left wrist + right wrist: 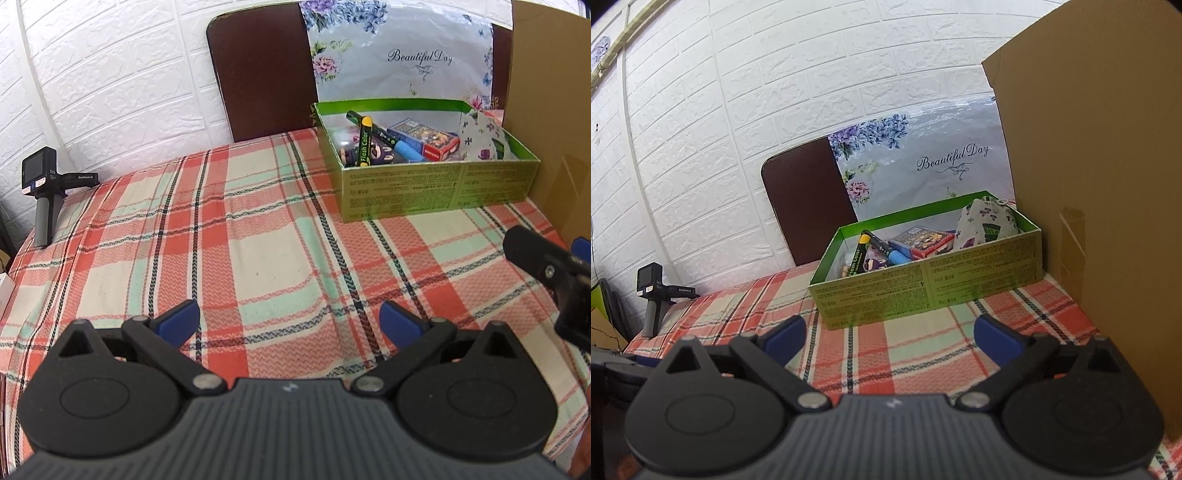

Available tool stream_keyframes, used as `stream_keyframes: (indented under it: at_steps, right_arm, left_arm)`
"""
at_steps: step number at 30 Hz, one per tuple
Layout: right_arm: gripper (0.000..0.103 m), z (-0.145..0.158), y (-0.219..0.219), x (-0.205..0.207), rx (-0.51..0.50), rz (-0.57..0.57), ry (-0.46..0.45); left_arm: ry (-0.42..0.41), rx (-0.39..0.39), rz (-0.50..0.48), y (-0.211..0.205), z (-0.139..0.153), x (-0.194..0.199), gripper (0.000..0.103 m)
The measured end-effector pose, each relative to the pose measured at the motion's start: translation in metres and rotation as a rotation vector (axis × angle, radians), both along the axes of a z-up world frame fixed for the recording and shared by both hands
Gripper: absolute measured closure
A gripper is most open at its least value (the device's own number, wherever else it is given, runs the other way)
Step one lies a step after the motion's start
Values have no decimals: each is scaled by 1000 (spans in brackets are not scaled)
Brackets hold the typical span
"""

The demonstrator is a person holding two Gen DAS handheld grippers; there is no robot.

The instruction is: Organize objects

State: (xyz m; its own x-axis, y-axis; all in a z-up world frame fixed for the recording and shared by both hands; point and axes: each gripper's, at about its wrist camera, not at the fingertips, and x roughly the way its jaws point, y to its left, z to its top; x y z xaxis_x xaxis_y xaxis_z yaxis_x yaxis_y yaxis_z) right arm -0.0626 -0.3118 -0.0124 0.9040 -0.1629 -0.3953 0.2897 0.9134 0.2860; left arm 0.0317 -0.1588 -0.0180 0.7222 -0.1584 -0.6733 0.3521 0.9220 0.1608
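Here, your plaid tablecloth (258,229) fills the left wrist view, while the right wrist view gives most of its frame to the white brick wall (757,110) and the cardboard panel (1108,184) standing just beside the green box (923,288). That box sits at the far right of the table, and both views show the Flash Color marker (365,142), a blue-capped marker (408,150), a card pack (925,242) and a printed cloth pouch (988,221) inside it. Only the left view catches your right gripper (546,269) from the side, at its right edge. A small camera on a grip (40,192) stands at the table's left edge. Your left gripper (290,317) has its fingers spread over bare cloth; the right gripper's fingers (786,334) are spread too, nothing between them.
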Motion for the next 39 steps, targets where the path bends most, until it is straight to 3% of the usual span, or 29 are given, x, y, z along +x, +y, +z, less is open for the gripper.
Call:
stream_keyframes:
  at_steps: [13, 39]
  right_arm:
    - [1, -4, -2, 6, 21, 6, 17]
    - [1, -9, -5, 5, 39, 1, 21]
  left_arm:
    - [12, 33, -1, -4, -6, 4, 0]
    - [-10, 27, 9, -2, -4, 2, 0]
